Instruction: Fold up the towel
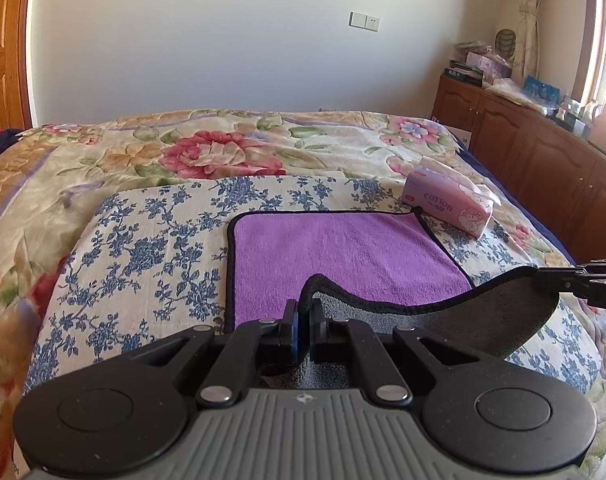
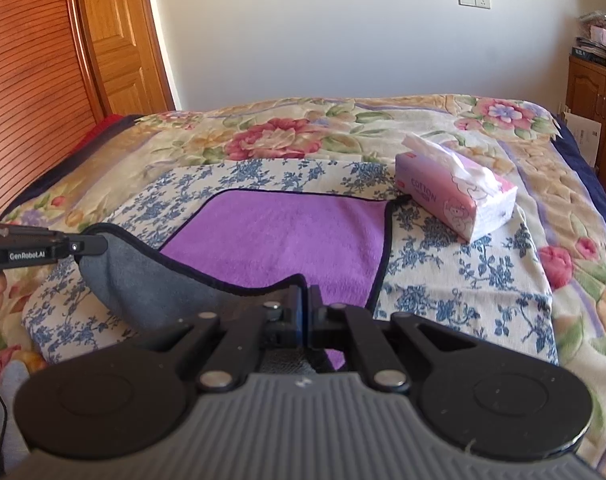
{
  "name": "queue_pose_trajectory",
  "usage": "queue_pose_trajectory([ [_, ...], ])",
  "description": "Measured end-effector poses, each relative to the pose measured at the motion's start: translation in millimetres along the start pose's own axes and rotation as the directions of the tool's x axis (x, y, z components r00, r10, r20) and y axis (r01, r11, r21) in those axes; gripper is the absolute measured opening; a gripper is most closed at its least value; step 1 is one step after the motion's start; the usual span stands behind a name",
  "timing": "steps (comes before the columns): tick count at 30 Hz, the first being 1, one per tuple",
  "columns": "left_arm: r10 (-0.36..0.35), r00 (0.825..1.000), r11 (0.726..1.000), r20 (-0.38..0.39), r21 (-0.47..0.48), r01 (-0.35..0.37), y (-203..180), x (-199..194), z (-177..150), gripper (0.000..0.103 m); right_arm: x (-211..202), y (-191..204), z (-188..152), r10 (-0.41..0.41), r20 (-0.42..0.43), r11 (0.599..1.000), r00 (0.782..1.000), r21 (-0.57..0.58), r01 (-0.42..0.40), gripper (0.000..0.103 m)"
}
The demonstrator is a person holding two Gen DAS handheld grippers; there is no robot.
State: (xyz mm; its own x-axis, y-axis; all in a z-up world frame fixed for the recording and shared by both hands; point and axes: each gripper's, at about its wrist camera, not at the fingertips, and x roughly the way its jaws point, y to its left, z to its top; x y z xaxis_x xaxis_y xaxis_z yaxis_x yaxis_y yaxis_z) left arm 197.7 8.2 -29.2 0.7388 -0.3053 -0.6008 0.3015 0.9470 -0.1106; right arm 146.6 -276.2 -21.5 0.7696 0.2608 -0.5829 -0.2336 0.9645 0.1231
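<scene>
A towel, purple on top [image 1: 343, 252] and grey underneath, with black trim, lies on a blue-flowered cloth on the bed; it also shows in the right wrist view [image 2: 279, 240]. My left gripper [image 1: 303, 308] is shut on the near left corner and holds it lifted. My right gripper [image 2: 305, 296] is shut on the near right corner, also lifted. The near edge hangs between them with its grey underside [image 1: 463, 320] showing. Each gripper shows in the other's view, the right [image 1: 559, 280] and the left [image 2: 91, 244].
A pink tissue pack [image 1: 449, 204] lies just beyond the towel's far right corner, also in the right wrist view [image 2: 455, 196]. The flowered bedspread [image 1: 223, 148] spreads around. Wooden cabinets [image 1: 535, 140] stand at the right, a wooden door [image 2: 115, 32] at the left.
</scene>
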Motion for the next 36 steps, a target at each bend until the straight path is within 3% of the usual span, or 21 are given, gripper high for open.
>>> queue_pose_trajectory([
  [36,0.004,0.999,1.000,0.039,-0.024,-0.003,19.4,61.4,56.3,0.005,50.9,-22.5,57.3,-0.019,0.071,0.996,0.997,-0.086,0.026,0.003],
])
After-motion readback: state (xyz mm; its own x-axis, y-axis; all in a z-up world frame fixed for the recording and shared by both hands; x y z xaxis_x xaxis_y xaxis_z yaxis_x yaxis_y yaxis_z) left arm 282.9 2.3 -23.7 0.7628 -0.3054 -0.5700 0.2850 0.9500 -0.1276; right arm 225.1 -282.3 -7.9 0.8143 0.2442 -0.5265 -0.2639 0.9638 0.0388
